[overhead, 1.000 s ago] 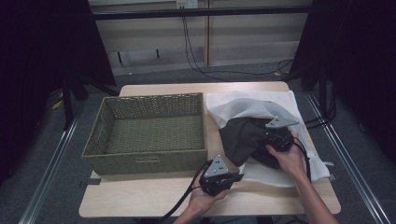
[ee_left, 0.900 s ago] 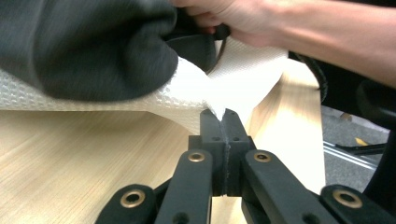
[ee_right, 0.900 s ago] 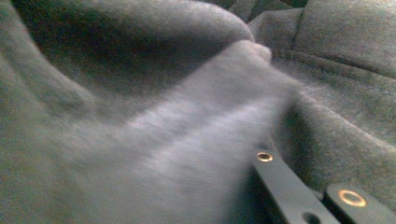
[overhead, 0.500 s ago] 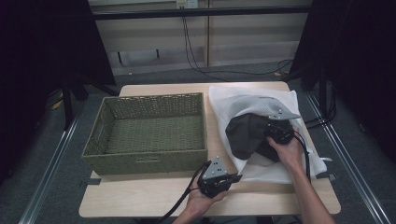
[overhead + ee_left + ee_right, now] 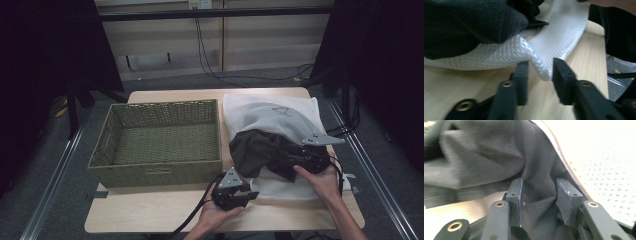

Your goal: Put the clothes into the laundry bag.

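Looking down from above the desk's [image 5: 150,220] near edge; gripper views close in, sharing the white mesh bag [image 5: 564,32].

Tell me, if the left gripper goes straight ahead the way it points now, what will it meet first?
Most likely the white mesh bag: a fold of its edge already sits between the left gripper jaws, which have just been opening.

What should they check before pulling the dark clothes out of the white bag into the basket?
1. Left gripper gripping the white mesh bag: not ok. Its jaws have just been opening, and a fold of the bag's edge sits loose between them.
2. Right gripper gripping the dark garment: not ok. Its jaws have just been opening, with cloth between them.
3. Garment out of the bag: not ok, partly under mesh.
4. Basket has room: ok.
5. Zip fully open: cannot tell.
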Demonstrator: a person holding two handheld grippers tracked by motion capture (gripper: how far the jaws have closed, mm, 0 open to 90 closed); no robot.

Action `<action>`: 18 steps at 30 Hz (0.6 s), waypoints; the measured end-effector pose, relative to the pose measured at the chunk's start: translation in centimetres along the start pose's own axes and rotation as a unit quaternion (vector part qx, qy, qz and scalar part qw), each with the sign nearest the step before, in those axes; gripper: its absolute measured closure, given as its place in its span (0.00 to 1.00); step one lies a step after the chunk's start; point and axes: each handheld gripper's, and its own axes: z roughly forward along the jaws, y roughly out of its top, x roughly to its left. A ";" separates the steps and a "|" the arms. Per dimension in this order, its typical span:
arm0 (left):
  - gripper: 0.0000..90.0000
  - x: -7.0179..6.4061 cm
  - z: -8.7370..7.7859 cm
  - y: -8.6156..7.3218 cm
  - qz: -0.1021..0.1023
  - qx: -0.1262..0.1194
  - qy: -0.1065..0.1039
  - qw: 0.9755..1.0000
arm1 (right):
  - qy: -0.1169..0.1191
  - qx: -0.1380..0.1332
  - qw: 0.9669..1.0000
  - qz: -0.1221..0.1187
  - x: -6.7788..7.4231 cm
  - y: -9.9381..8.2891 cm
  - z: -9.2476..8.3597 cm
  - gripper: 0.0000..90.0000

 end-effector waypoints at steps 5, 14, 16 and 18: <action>0.50 0.9 0.9 0.3 -0.040 -0.008 0.001 0.999 | 0.025 -0.012 1.000 -0.007 1.6 0.2 -1.5 0.64; 0.96 1.2 1.1 0.6 -0.058 -0.002 0.017 0.998 | 0.106 -0.032 0.993 -0.036 5.4 2.0 -1.9 0.80; 0.97 1.0 1.1 0.6 -0.042 0.003 0.023 0.999 | 0.131 -0.036 0.990 -0.038 6.3 2.8 -0.6 0.82; 0.97 0.9 1.0 0.6 -0.036 0.006 0.023 0.999 | 0.144 -0.033 0.988 -0.040 6.8 3.4 0.9 0.82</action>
